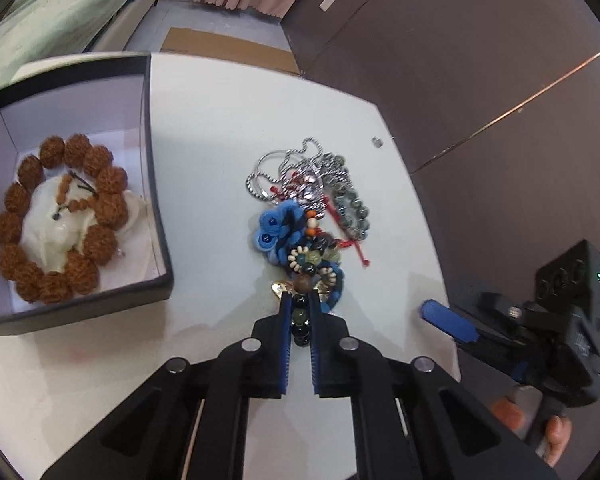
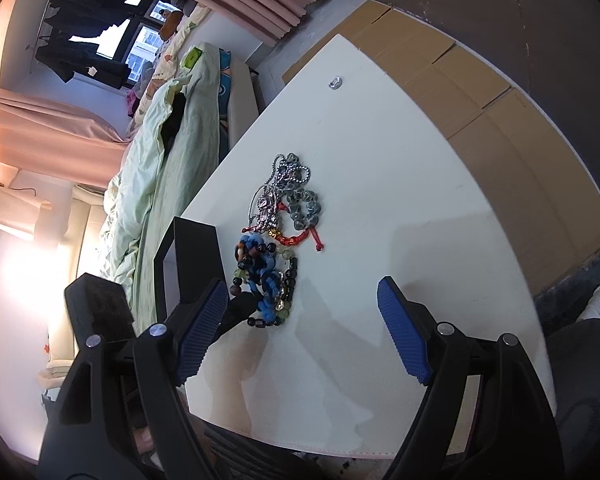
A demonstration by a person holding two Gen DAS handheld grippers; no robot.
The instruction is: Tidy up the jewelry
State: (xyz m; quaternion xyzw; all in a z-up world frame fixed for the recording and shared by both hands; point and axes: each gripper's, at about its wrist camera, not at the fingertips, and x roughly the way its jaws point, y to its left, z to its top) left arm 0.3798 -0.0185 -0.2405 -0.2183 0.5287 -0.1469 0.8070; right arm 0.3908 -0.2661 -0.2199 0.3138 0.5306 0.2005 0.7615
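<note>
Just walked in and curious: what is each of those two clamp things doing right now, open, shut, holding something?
Left gripper: jaws shut on the dark bead bracelet at the near end of the jewelry pile.
Right gripper: jaws wide open, holding nothing.

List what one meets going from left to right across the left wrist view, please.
Black box holding a brown bead bracelet → left tool, shut on a dark bead bracelet → right tool, open.

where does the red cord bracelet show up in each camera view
Left wrist: red cord bracelet at centre right, on the right edge of the jewelry pile.
Right wrist: red cord bracelet at centre, mid-pile.
Shared landmark: the small metal ring alone on the table beyond the pile.
</note>
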